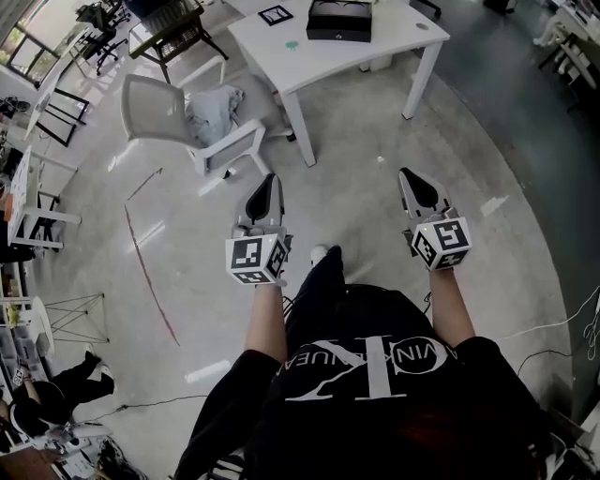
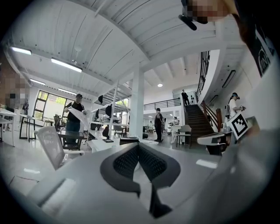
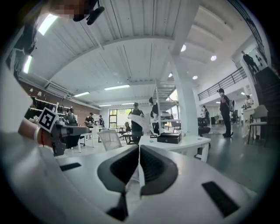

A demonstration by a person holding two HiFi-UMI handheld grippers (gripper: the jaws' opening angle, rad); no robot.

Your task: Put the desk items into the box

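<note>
A white desk stood on the grey floor of an open hall, a white chair (cloth heaped on its seat) beside it; the black box sat on the desk, well apart from both grippers; the left gripper and right gripper pointed toward the desk, side by side, each with jaws pressed together on nothing.
</note>
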